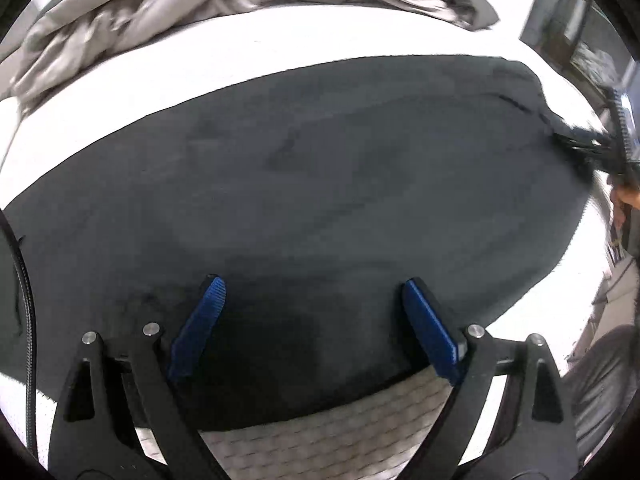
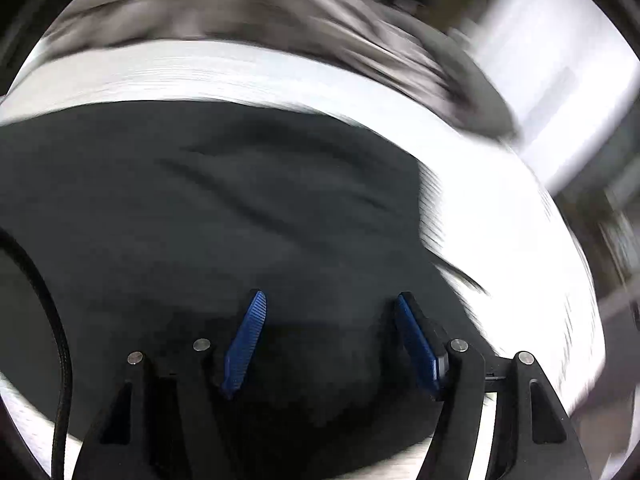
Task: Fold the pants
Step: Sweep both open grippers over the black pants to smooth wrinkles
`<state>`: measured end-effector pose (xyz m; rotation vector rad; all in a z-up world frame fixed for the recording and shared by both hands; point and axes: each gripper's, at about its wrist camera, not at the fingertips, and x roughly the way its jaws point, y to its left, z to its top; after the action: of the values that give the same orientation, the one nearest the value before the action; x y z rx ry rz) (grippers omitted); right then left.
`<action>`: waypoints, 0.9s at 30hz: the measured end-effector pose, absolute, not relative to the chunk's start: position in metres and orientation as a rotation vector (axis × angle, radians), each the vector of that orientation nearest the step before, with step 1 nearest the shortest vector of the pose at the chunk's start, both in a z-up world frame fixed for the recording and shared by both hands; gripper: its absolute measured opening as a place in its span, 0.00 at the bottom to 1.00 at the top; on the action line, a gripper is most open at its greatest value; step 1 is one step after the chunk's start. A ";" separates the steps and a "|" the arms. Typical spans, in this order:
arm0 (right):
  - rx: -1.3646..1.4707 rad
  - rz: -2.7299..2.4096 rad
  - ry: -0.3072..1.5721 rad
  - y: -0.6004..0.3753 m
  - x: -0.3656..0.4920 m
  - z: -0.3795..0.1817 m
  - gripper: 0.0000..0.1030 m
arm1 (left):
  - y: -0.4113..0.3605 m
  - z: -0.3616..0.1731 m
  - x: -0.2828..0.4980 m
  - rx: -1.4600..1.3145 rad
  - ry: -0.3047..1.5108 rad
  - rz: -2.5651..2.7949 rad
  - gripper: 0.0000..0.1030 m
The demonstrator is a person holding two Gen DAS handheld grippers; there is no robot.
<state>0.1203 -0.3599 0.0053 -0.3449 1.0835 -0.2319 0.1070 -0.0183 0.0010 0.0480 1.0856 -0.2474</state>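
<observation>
Dark grey pants (image 1: 320, 184) lie spread flat across a white bed (image 1: 224, 60). My left gripper (image 1: 312, 284) is open, its blue fingertips (image 1: 212, 292) hovering over the near edge of the pants with nothing between them. My right gripper (image 2: 328, 298) is open over the pants (image 2: 192, 208) near their right edge; that view is motion-blurred. The right gripper also shows in the left wrist view (image 1: 600, 144) at the far right end of the pants, blurred.
A crumpled grey blanket (image 1: 168, 4) lies along the far side of the bed. A textured mattress edge (image 1: 332, 428) shows below the pants. Furniture (image 1: 580, 28) stands beyond the bed at the right.
</observation>
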 end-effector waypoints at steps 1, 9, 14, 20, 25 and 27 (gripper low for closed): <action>-0.227 -0.213 1.086 -0.381 0.118 0.008 0.73 | -0.011 0.004 0.103 0.039 1.086 -0.219 0.87; -0.058 -0.029 0.988 -0.326 0.117 0.065 0.70 | -0.036 0.051 0.083 -0.055 0.964 -0.337 0.87; -0.207 0.274 1.062 -0.223 0.105 0.037 0.71 | -0.096 0.033 0.083 0.016 1.016 -0.423 0.87; -0.336 0.238 1.128 -0.229 0.100 0.013 0.71 | -0.095 0.012 0.066 0.090 1.054 -0.400 0.87; -0.294 -0.155 1.132 -0.354 0.098 0.013 0.72 | -0.059 0.013 0.069 0.059 1.072 -0.333 0.87; -0.175 -0.218 1.129 -0.389 0.101 0.015 0.79 | -0.049 0.014 0.070 0.041 1.078 -0.310 0.87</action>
<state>0.1007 -0.3886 0.0153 -0.1750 1.1289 -0.2176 0.0705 -0.0486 0.0140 0.0411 1.0781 -0.3099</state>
